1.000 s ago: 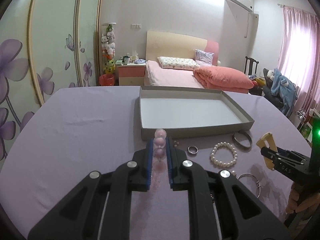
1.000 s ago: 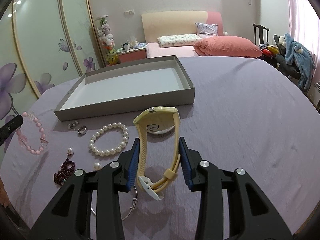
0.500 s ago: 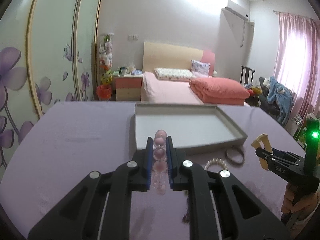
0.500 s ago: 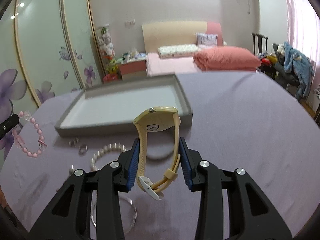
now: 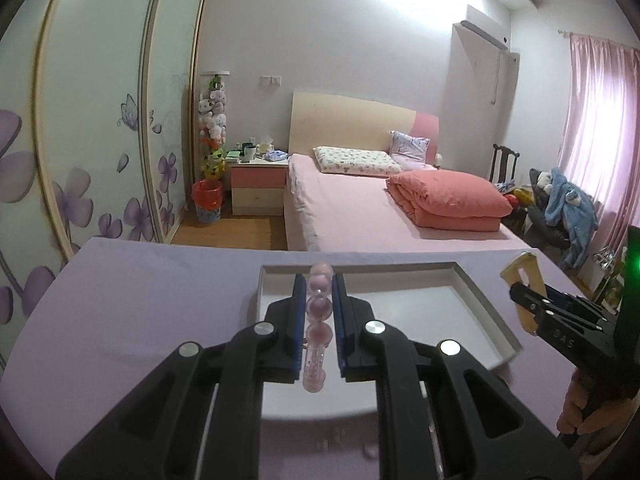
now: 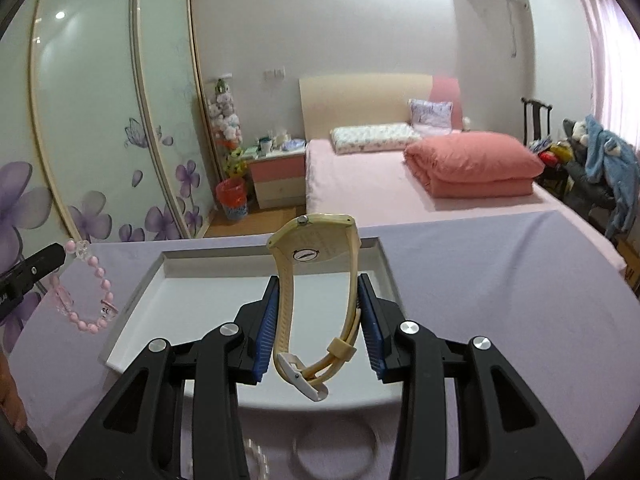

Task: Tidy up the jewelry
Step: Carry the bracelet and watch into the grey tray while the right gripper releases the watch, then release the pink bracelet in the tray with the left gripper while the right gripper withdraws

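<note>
Over the tray (image 6: 384, 264), right gripper (image 6: 318, 312) clamps the yellow watch (image 6: 316, 280) and left gripper (image 5: 319, 312) pinches the pink bead bracelet (image 5: 319, 312), both off the table. Risk: bracelet hangs loose and swings, so a release near the rim could land it outside; the watch may tip over.

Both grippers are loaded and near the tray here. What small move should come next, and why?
Probably ease both grippers forward and down over the grey tray, then release. The left gripper is clamped on the pink bead bracelet and the right gripper on the yellow watch; both pieces hang above the tray's near part, and the visible floor looks bare.
</note>
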{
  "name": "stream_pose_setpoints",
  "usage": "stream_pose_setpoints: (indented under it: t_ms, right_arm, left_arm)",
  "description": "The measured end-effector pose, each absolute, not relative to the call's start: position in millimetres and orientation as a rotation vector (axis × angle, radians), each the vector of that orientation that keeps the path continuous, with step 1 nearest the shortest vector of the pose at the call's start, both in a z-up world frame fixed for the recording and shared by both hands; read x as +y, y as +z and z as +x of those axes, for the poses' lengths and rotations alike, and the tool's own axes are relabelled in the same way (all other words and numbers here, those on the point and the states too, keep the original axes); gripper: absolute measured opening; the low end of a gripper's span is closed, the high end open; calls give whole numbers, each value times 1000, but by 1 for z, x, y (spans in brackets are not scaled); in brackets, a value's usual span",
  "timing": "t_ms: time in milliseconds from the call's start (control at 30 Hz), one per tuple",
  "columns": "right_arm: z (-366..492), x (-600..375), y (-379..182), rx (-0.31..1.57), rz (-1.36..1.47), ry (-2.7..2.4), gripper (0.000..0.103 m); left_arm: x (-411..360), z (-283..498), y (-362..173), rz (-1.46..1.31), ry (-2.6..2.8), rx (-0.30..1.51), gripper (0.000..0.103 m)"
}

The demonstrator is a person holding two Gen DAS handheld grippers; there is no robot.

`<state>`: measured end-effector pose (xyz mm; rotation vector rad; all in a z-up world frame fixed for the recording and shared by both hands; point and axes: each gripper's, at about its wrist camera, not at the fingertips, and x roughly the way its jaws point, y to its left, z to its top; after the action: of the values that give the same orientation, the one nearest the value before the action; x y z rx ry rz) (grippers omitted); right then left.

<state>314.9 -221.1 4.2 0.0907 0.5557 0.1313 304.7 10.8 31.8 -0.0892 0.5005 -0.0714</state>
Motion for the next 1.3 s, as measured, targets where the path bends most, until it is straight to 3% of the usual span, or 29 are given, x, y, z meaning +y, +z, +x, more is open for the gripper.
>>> stream_pose_setpoints:
  t_ms: [600,667,800,1300]
  right_arm:
    - [417,-204,-54,842,129,64,39]
    - [420,-200,-56,856,112,59,41]
    - [420,-198,-59,870,115,74,54]
    - [409,-209,-48,832,150,101,56]
  left_arm:
    - [-1,413,-19,-97,-57,624,14]
    - [0,418,-23,-99,-54,635,14]
    - [0,427,-28,-103,-72,645,14]
    - [2,422,-28,-157,-110,644,25]
